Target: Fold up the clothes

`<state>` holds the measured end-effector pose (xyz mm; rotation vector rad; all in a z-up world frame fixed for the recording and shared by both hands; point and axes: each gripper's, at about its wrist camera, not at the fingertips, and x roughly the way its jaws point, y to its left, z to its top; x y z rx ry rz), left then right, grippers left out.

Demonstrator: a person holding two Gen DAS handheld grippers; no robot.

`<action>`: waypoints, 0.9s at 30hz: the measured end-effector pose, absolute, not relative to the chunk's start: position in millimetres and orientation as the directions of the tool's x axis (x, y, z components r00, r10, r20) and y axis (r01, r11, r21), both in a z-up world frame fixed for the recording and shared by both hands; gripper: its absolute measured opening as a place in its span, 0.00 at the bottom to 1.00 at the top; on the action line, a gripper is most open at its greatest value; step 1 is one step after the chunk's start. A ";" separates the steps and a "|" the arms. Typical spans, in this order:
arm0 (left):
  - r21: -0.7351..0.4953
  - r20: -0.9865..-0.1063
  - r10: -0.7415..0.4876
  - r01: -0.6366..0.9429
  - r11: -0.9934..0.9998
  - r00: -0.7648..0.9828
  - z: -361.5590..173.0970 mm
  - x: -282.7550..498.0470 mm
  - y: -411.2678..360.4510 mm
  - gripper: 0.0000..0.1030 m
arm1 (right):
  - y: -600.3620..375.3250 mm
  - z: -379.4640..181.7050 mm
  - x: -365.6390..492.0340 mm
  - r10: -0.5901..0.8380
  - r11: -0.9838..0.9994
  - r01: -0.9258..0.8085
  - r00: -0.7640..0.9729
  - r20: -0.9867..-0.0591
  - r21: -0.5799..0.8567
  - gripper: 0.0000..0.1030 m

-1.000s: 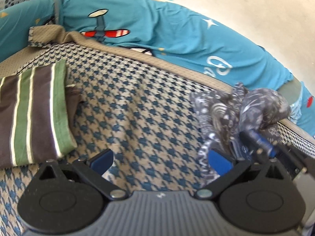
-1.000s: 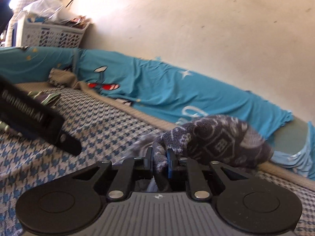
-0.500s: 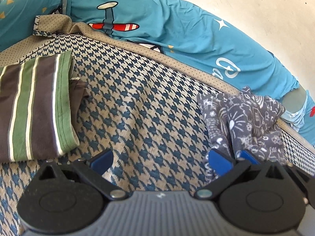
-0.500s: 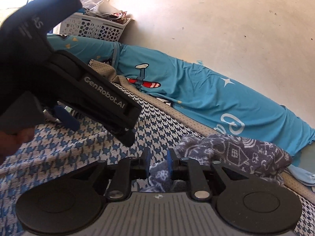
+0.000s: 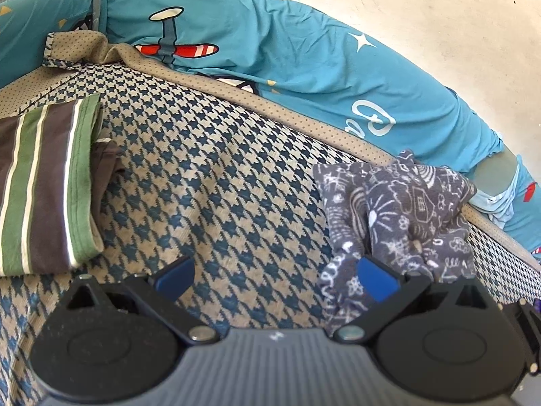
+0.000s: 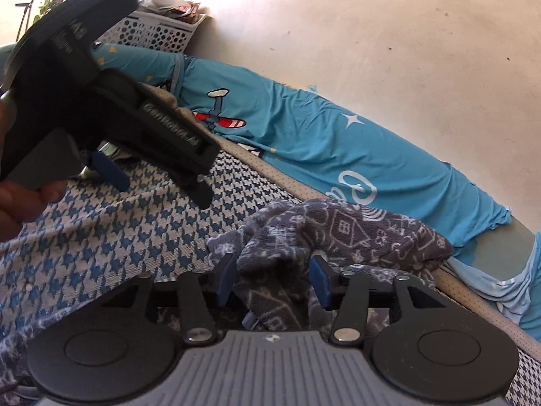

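Right gripper (image 6: 273,279) is seen with its jaws spread apart, a ridge of the grey patterned garment (image 6: 341,233) bunched up in the gap but not pinched, so nothing is actually held. The garment is lying crumpled on the houndstooth blanket (image 6: 111,233), centre-right of the frame, right against the teal bedsheet (image 6: 338,149).

Left gripper (image 5: 275,274) is spread wide too, nothing between the fingers except blanket. The same grey garment (image 5: 399,216) is seen at the lower right of that view, touching the right blue fingertip (image 5: 377,279).

What could go wrong, as a guess: the cloth is balled up, so if it gets pinched at that ridge, several layers would probably be grabbed at once and a lumpy fold would be made. An edge or corner isn't clearly exposed. The blanket underneath could also get snagged along with it.

Count: two grippers, one grey garment unfolded, one striped green-and-brown garment (image 5: 44,189) folded at the left, one white laundry basket (image 6: 155,30) at the upper left.
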<state>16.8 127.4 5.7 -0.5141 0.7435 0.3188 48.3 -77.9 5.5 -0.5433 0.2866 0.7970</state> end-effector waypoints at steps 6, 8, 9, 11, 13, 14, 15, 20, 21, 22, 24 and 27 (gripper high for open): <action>-0.324 -0.722 0.088 -0.448 0.833 0.686 2.1 21.4 126.4 1.00 | -67.5 -2.7 56.7 0.589 0.598 -0.729 0.681 -0.435 -0.333 0.53; -0.325 -0.722 0.086 -0.447 0.833 0.686 2.1 21.1 127.0 1.00 | -64.9 -5.4 61.4 0.585 0.609 -0.728 0.681 -0.441 -0.315 0.52; -0.327 -0.722 0.085 -0.447 0.833 0.686 2.1 20.7 127.7 1.00 | -64.0 -6.7 64.1 0.585 0.613 -0.729 0.677 -0.447 -0.304 0.52; -0.330 -0.723 0.083 -0.449 0.831 0.686 2.0 19.7 129.4 1.00 | -62.2 -9.4 69.5 0.584 0.619 -0.733 0.670 -0.458 -0.282 0.41; -0.335 -0.724 0.081 -0.452 0.827 0.685 2.1 18.9 131.4 1.00 | -60.4 -12.0 74.9 0.584 0.626 -0.736 0.662 -0.470 -0.259 0.24; -0.337 -0.725 0.080 -0.454 0.825 0.685 2.1 18.4 132.5 1.00 | -60.1 -11.5 76.9 0.586 0.630 -0.737 0.657 -0.474 -0.244 0.16; -0.341 -0.725 0.078 -0.456 0.822 0.684 2.0 17.8 133.5 1.00 | -60.2 -10.6 78.2 0.585 0.635 -0.737 0.655 -0.478 -0.233 0.14; -0.361 -0.721 0.067 -0.457 0.813 0.690 3.0 16.5 135.4 1.00 | -62.6 -3.9 81.9 0.589 0.660 -0.727 0.657 -0.470 -0.190 0.09; -0.361 -0.719 0.068 -0.455 0.814 0.692 3.7 16.6 134.7 1.00 | -63.4 -1.5 82.6 0.590 0.670 -0.722 0.659 -0.467 -0.172 0.09; -0.360 -0.716 0.070 -0.453 0.816 0.695 4.7 17.0 134.0 1.00 | -63.8 1.9 83.0 0.594 0.678 -0.719 0.658 -0.462 -0.152 0.08; -0.355 -0.706 0.082 -0.451 0.819 0.704 8.0 17.0 132.7 1.00 | -63.4 8.9 82.5 0.603 0.691 -0.712 0.664 -0.442 -0.127 0.08; -0.344 -0.684 0.114 -0.457 0.820 0.720 14.5 15.8 132.5 1.00 | -58.7 17.0 75.5 0.628 0.683 -0.722 0.660 -0.412 -0.114 0.08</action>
